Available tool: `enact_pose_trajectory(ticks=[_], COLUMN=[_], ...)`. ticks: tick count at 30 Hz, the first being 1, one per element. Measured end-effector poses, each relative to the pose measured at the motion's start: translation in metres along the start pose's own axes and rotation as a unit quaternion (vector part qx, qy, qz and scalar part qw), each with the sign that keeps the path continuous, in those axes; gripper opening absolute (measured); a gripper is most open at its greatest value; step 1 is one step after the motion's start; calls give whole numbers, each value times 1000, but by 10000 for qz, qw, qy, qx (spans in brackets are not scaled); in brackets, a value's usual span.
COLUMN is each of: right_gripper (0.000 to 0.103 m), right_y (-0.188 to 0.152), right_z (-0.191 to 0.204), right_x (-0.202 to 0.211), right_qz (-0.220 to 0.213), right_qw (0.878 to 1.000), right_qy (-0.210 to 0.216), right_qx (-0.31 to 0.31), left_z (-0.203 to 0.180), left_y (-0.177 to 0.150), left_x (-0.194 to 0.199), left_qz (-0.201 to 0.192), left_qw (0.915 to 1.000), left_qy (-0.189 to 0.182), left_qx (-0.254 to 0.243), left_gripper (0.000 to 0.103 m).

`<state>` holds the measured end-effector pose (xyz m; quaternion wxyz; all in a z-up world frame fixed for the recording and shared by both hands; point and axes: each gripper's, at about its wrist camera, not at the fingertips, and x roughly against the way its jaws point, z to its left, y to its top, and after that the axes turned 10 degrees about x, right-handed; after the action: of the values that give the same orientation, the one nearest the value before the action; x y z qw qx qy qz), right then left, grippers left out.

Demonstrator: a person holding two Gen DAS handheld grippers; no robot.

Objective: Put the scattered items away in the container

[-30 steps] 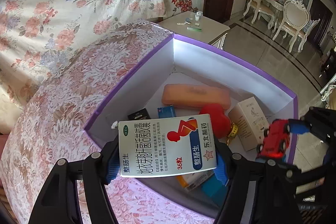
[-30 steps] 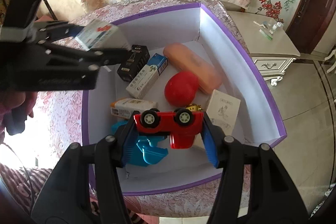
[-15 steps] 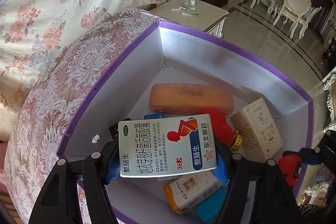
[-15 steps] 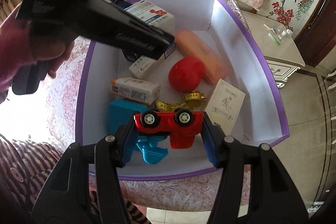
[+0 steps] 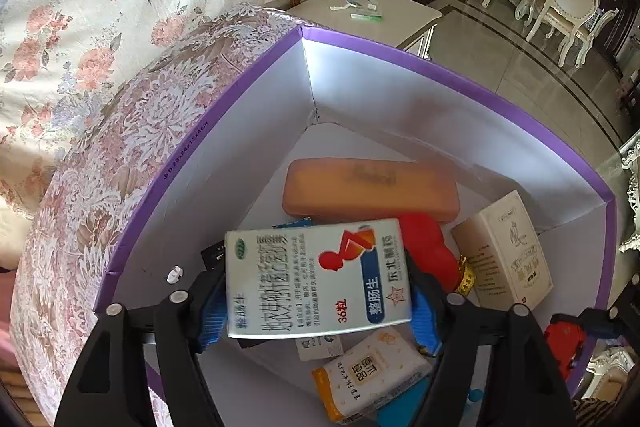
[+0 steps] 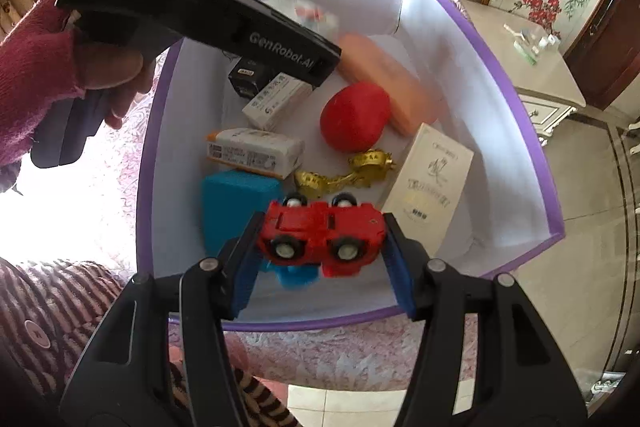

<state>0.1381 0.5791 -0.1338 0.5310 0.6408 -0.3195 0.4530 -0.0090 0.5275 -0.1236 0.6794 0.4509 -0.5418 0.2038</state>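
Here, in the left wrist view, the left claw (image 5: 318, 311) is clenched on a white cardboard medicine box with a red figure and a blue label (image 5: 318, 281). The box is held by its two short ends, so its long axis runs from one finger to the other, across the view. It hangs directly above the inside of the purple-rimmed white cardboard container (image 5: 440, 67), near the container's near left corner. Under it and beyond it lie an orange oblong case (image 5: 370, 189) toward the far corner, a red rounded object (image 5: 428, 247), a cream carton (image 5: 506, 247) by the right wall, and a white and orange packet (image 5: 370, 375) at the near side. The container stands on a cushion with a pink and white flower pattern (image 5: 100, 167).

In the right wrist view, the right claw (image 6: 320, 251) grips a small red toy car (image 6: 320, 233) by its front and rear ends, with the wheels turned toward the camera. Its long axis also goes from finger to finger. The car is over the near edge of the container (image 6: 536, 131), above a blue plastic block (image 6: 236, 207), with a gold ribbon piece (image 6: 344, 173) just behind it.

So I judge each thing lies straight below-forward of its own claw's opening: letting go needs only a free spot underneath. The left claw is nearer the far left part, the right claw nearer the near edge.
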Motion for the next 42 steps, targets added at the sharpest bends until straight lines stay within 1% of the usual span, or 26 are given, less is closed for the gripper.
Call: enact_pose_trajectory(ticks=[8, 11, 17, 18, 19, 21, 24, 29, 32, 34, 37, 42], right_gripper=[61, 65, 67, 67, 68, 71, 75, 92, 100, 102, 102, 102], right_y=[-1, -3, -5, -5, -5, -5, -5, -4, -3, -2, -1, 2], right_z=[-1, 0, -1, 0, -1, 0, -1, 1, 1, 1, -1, -2], right_x=[3, 3, 4, 4, 4, 4, 4, 6, 7, 7, 4, 8], right_qz=[-34, -45, -52, -57, -61, -64, -87, -150, -176, -194, -135, -259], right_qw=[10000, 9999, 9999, 9999, 9999, 9999, 9998, 9997, 9997, 9996, 9993, 9989], right_qy=[11, 17, 18, 21, 24, 18, 45, 70, 51, 29, 214, 246], right_qx=[-67, -88, -126, -131, -136, -148, -181, -175, -178, -187, -274, -297], left_z=[-4, -3, -2, -2, -1, -1, -1, 1, 2, 3, 5, 7], left_y=[-1, -1, -2, -3, -3, -3, -4, -5, -6, -7, -8, -10], left_x=[5, 5, 7, 8, 9, 10, 12, 21, 26, 30, 36, 47], left_qz=[-70, -76, -95, -99, -104, -113, -126, -193, -242, -274, -322, -388], left_qw=[10000, 10000, 9999, 9999, 9998, 9998, 9997, 9991, 9986, 9982, 9975, 9960], left_qy=[-50, -50, -88, -101, -114, -140, -180, -307, -395, -453, -540, -684], left_qx=[-28, 10, 75, 84, 92, 108, 132, 205, 254, 287, 336, 425], left_gripper=[84, 85, 88, 90, 95, 103, 103, 103, 103, 103, 103, 103])
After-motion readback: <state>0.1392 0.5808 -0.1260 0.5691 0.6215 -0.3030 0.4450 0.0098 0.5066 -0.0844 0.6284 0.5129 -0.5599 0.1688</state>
